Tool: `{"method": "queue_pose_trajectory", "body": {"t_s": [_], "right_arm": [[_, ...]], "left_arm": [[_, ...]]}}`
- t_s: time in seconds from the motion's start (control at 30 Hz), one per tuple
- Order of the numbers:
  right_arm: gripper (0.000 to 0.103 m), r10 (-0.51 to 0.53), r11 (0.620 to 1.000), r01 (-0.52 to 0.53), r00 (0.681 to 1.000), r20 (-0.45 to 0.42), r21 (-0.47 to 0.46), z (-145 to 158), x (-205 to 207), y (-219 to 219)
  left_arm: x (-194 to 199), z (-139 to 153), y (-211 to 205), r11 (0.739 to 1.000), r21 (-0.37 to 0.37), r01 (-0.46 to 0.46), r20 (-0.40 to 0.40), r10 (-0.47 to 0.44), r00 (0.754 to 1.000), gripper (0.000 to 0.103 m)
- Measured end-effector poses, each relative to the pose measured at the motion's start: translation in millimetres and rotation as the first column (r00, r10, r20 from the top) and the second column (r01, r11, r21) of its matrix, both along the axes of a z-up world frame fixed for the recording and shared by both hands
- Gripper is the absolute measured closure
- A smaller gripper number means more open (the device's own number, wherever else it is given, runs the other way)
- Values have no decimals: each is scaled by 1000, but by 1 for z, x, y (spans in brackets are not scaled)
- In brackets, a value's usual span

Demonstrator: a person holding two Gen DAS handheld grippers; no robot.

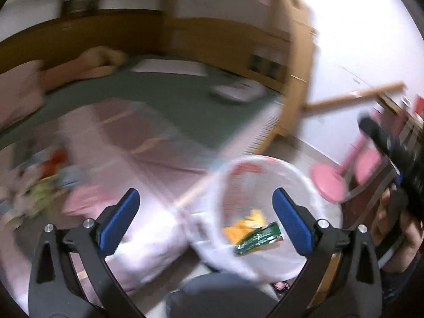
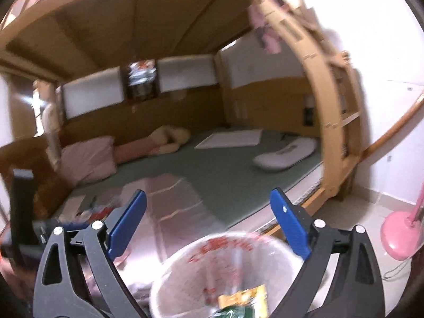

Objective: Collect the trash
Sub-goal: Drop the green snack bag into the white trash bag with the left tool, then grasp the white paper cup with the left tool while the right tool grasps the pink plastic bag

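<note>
left gripper point(image 1: 206, 221), right gripper point(image 2: 208, 221): black arms, blue finger pads, silver pivot screws.

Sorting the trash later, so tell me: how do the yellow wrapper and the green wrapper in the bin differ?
The yellow wrapper is crumpled and lies deeper in the white bin; the green wrapper is flatter, longer, and lies partly over the yellow one. The yellow wrapper is plain bright yellow; the green one has white print and a red edge. Both lie loose inside the lined bin.
</note>
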State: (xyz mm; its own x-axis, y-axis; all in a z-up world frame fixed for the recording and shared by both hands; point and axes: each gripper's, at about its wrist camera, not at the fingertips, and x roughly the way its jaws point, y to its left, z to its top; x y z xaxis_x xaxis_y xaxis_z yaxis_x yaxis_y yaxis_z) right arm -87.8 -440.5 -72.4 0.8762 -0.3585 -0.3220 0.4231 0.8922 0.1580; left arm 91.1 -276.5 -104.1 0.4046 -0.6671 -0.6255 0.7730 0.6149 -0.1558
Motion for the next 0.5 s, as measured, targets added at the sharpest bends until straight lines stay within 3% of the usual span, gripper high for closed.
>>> {"method": "queue_pose_trajectory", "body": {"t_s": [0.1, 0.23, 0.33, 0.43, 0.5], "right_arm": [[11, 123, 992, -121, 991, -52, 43, -14, 41, 37], [11, 286, 958, -285, 955, -85, 25, -21, 98, 102], [11, 385, 923, -384, 920, -79, 28, -18, 143, 147], [11, 422, 906, -421, 905, -55, 26, -16, 170, 172], [11, 420, 907, -421, 906, -52, -3, -24, 187, 187]], "left_arm": [[33, 3, 82, 980, -2, -201, 40, 201, 979, 3], [62, 1, 187, 875, 11, -484, 95, 481, 872, 3], [67, -6, 252, 793, -9, -609, 80, 608, 790, 3], [61, -18, 288, 734, -46, -677, 85, 678, 730, 3], [63, -27, 294, 708, -10, -706, 78, 704, 706, 3]]}}
